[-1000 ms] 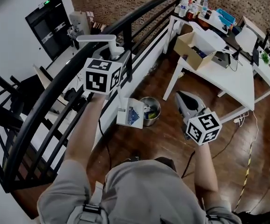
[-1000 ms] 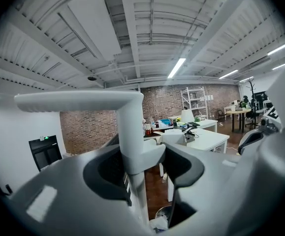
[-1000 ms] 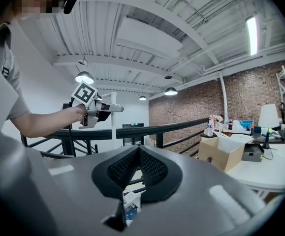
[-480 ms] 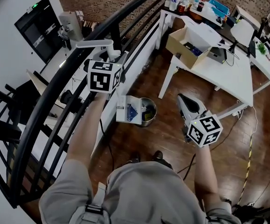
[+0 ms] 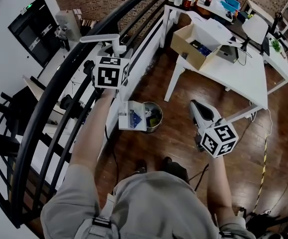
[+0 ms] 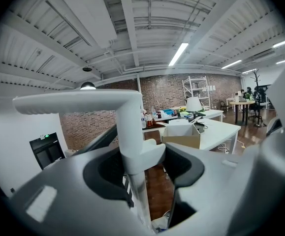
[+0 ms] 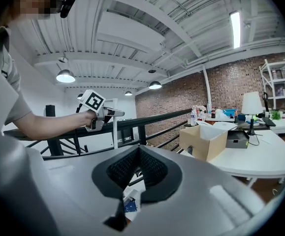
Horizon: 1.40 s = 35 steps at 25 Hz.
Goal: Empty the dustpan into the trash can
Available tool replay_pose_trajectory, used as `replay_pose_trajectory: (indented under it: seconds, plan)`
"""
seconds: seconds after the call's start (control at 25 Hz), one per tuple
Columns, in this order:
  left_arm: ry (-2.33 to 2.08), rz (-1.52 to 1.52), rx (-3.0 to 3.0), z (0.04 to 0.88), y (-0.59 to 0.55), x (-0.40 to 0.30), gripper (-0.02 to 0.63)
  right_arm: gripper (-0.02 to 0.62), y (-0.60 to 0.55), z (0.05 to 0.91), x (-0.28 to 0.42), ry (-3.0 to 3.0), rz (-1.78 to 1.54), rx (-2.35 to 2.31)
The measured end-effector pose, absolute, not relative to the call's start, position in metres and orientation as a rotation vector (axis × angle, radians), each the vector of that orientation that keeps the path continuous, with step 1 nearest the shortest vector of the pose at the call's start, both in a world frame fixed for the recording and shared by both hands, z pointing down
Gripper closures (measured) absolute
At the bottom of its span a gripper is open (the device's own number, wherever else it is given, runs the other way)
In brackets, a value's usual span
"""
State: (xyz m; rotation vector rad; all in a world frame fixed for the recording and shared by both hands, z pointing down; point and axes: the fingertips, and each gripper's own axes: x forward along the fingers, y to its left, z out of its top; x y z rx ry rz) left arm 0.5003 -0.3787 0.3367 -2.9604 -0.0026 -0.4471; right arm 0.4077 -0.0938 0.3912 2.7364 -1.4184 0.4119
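Overhead, dustpan by trash can, left tool gripping

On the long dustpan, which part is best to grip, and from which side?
Grip the dustpan on its upright white handle post, near its top, coming level from the person's side. The post is slim and vertical, so jaws close across it and the pan hangs below, at the trash can. The left gripper holds it so.

The person wore a grey short-sleeved shirt. The left tool and right tool were pale grey with black pads, each bearing a white cube with black square markers.
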Motion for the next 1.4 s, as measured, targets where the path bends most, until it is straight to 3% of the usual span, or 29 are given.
replay_pose_trajectory:
  seconds: [0.96,1.4]
  plan:
    - [0.023,-0.597,-2.734,0.359,-0.194,0.688,0.391,0.595,0.065,0.401,0.594,-1.589,0.438,2.737]
    - [-0.081,-0.603,-2.683,0.377,-0.152,0.733,0.391,0.595,0.048,0.401,0.642,-1.596,0.431,2.701]
